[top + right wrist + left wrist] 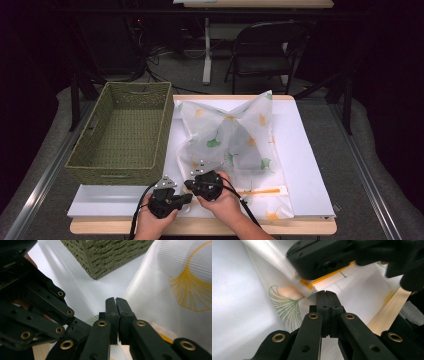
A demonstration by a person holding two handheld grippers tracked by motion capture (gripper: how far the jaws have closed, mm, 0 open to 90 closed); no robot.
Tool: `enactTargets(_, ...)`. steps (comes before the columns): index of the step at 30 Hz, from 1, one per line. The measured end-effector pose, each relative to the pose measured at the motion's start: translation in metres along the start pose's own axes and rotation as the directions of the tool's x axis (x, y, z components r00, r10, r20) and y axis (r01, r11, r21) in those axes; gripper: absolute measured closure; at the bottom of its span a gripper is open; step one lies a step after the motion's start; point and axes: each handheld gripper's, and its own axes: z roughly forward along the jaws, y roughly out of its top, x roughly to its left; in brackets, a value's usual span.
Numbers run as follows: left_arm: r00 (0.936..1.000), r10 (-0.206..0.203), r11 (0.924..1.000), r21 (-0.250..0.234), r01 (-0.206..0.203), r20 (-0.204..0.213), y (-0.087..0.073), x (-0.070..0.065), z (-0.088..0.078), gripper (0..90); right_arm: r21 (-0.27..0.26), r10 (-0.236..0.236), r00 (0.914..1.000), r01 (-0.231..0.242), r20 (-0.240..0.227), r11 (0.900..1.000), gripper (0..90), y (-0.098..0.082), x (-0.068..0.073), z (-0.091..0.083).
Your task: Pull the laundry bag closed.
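A white see-through bag (235, 150) printed with yellow and green leaves lies crumpled on the white board (310, 165) that covers the table, its near edge with an orange zip strip (262, 191) toward the person. Both hands work at the bag's near left corner. The left gripper (186, 198) has its jaws pressed together right at that corner; whether fabric is caught between them I cannot tell. The right gripper (189, 184) sits just beside it, nearly touching, jaws also pressed together at the bag's edge. A green woven basket (125, 130) stands left of the bag.
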Motion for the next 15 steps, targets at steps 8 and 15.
enactTargets(8, 1.0000, -0.003, 1.0000, -0.006, 0.003, -0.008, -0.001, 0.000, -0.005, 90.0, -0.016, 0.059, 0.9979, -0.059, -0.028, 0.998, 89.9, -0.006, -0.007, -0.010)
enactTargets(15, 0.9997, -0.011, 0.9999, -0.011, 0.011, -0.019, -0.003, 0.003, -0.011, 90.0, -0.023, 0.111, 0.9917, -0.113, -0.065, 0.993, 89.7, -0.013, -0.010, -0.013)
